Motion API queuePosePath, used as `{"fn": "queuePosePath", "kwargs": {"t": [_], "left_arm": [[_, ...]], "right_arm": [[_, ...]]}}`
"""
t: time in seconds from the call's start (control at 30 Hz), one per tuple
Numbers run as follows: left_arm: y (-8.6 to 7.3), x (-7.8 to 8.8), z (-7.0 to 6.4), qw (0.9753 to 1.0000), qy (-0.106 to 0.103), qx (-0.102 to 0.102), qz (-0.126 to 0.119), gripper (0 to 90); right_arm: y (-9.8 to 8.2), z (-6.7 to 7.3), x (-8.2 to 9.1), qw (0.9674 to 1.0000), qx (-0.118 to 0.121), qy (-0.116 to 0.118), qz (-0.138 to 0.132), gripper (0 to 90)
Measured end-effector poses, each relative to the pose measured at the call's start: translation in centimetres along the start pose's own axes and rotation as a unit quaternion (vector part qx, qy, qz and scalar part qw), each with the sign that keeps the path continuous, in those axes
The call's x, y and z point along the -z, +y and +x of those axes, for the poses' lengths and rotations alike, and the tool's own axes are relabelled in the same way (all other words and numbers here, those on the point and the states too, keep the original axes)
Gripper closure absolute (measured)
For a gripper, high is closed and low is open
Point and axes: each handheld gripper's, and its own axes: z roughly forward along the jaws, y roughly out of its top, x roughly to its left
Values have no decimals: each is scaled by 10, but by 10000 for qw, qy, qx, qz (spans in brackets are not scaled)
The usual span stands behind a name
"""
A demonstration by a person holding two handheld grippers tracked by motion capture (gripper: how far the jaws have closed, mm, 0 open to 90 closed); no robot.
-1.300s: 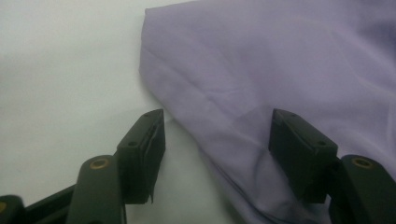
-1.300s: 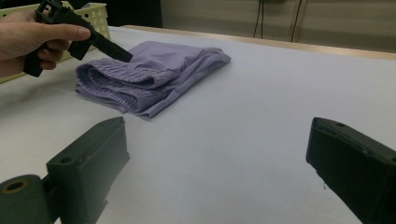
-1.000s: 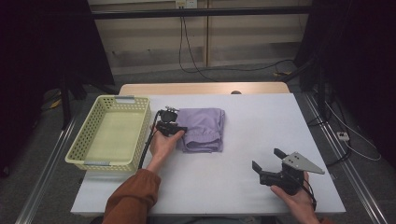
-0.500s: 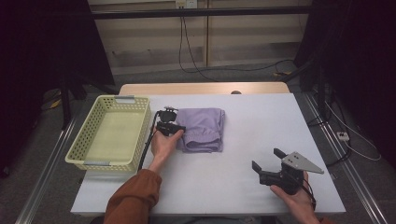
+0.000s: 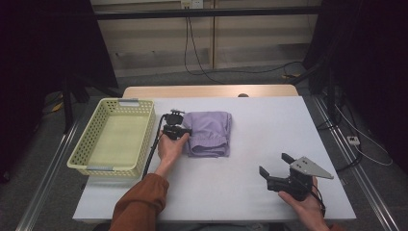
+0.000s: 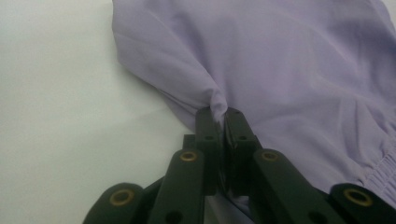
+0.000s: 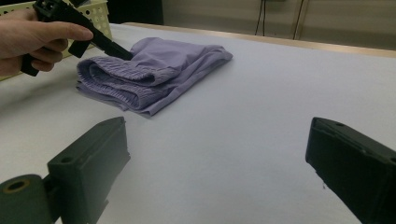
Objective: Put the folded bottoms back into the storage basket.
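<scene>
A folded purple garment (image 5: 208, 132) lies on the white table (image 5: 269, 120), right of the basket. My left gripper (image 5: 186, 131) reaches it from the left, held in a hand with a rust-brown sleeve. In the left gripper view the jaws have just been closing, and my left gripper (image 6: 218, 112) is now shut on a bunched fold of the garment's (image 6: 289, 70) left edge. The right gripper view shows that gripper (image 7: 127, 55) at the garment's (image 7: 159, 60) edge. My right gripper (image 5: 274, 164) rests near the front right of the table, open, with nothing between its jaws (image 7: 219, 140).
A pale yellow-green plastic basket (image 5: 77, 159) stands at the table's left side, and its corner (image 7: 100, 11) appears behind the left hand. Bare tabletop lies between the garment and my right gripper. Cables hang at the dark back wall.
Both hands stay where they were. The left gripper's jaws have drawn together at the garment's left edge. The garment has not shifted.
</scene>
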Motion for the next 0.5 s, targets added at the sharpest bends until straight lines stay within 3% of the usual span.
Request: {"fn": "queuePosePath", "kwargs": {"t": [0.27,0.5], "left_arm": [[6,12,0,9992,-236,-23,-309,864],[10,24,-4,9980,-319,-137,-531,868]], "right_arm": [[0,0,0,10000,-10,3,5,58],[0,-1,1,10000,-29,-5,-4,59]]}}
